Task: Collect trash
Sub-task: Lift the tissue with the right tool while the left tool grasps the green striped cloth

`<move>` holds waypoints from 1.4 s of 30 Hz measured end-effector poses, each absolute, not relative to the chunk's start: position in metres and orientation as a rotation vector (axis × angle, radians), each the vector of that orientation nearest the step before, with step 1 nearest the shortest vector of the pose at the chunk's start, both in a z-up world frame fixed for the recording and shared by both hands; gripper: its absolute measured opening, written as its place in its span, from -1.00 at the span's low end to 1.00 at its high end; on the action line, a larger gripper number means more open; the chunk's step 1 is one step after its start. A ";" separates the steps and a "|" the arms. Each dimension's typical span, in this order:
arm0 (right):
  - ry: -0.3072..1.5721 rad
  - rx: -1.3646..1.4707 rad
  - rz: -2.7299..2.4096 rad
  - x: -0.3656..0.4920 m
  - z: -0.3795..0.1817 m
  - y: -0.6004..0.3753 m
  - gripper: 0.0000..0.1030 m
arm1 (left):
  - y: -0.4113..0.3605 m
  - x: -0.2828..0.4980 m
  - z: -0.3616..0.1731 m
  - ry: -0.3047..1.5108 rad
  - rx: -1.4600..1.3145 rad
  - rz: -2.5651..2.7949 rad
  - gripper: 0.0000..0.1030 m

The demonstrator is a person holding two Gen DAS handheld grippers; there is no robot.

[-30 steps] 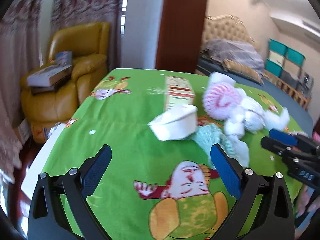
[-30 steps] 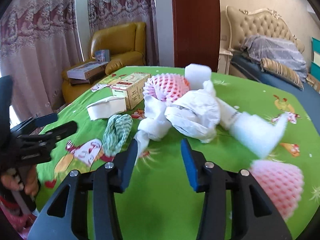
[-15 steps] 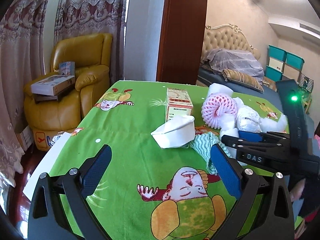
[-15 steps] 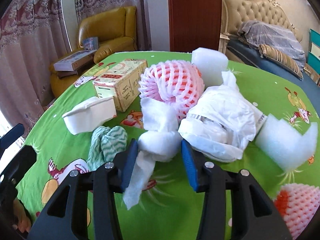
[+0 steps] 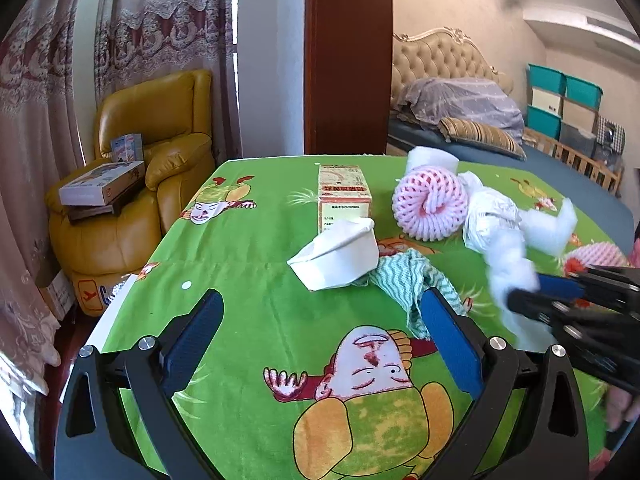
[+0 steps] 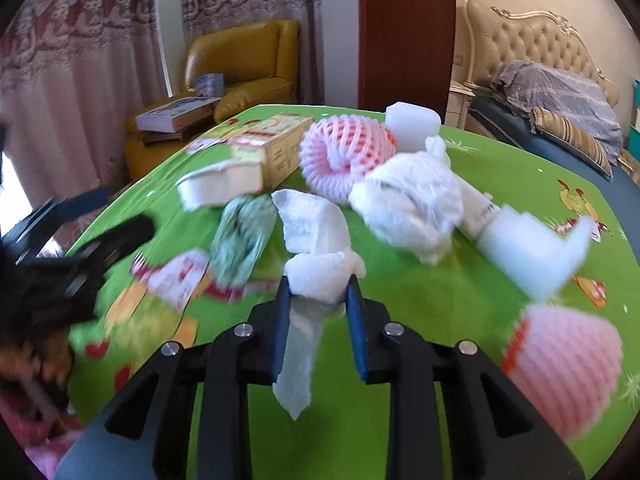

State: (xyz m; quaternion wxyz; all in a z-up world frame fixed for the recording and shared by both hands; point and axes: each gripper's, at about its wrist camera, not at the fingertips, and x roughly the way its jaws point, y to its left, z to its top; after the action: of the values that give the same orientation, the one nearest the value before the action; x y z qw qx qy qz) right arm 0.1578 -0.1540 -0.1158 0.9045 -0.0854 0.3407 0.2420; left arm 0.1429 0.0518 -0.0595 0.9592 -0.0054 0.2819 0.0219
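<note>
Green cartoon tablecloth (image 5: 248, 256), trash heaped. R gripper (image 6: 318, 300) clamped on crumpled white foam sheet (image 6: 316, 248) (tail dangling) for removal; L gripper (image 5: 320, 320) apart, empty, w/ nothing between.

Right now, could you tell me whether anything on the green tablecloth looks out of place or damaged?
Mostly expected trash, but the white paper cup lies crushed on its side against the upright carton, and a green-striped rag is crumpled beside it. The right gripper is shut on a white foam wrap.
</note>
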 end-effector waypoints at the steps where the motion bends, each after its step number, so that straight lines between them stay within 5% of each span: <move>1: 0.698 -0.194 0.505 0.149 -0.115 -0.158 -0.49 | 0.050 0.143 -0.060 0.572 -0.001 0.044 0.82; 21: 0.684 -0.203 0.328 0.116 -0.127 -0.253 -0.49 | -0.010 0.184 -0.072 0.710 0.102 -0.089 0.63; 26: 0.674 -0.173 0.292 0.123 -0.129 -0.260 -0.49 | -0.025 0.214 -0.081 0.780 0.103 -0.064 0.40; 31: 0.650 -0.211 0.289 0.119 -0.132 -0.253 -0.49 | -0.026 0.221 -0.084 0.796 0.101 -0.064 -0.16; 36: 0.627 -0.265 0.282 0.116 -0.136 -0.246 -0.49 | -0.026 0.206 -0.076 0.713 0.103 -0.111 -0.51; 42: 0.611 -0.294 0.289 0.113 -0.138 -0.243 -0.49 | -0.038 0.188 -0.064 0.598 0.173 -0.114 -0.55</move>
State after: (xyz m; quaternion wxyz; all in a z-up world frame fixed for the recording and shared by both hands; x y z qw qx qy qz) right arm 0.1126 -0.2425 -0.1377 0.9329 -0.1439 0.2984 0.1413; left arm 0.1879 -0.0378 -0.0641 0.9504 0.0850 0.2940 -0.0560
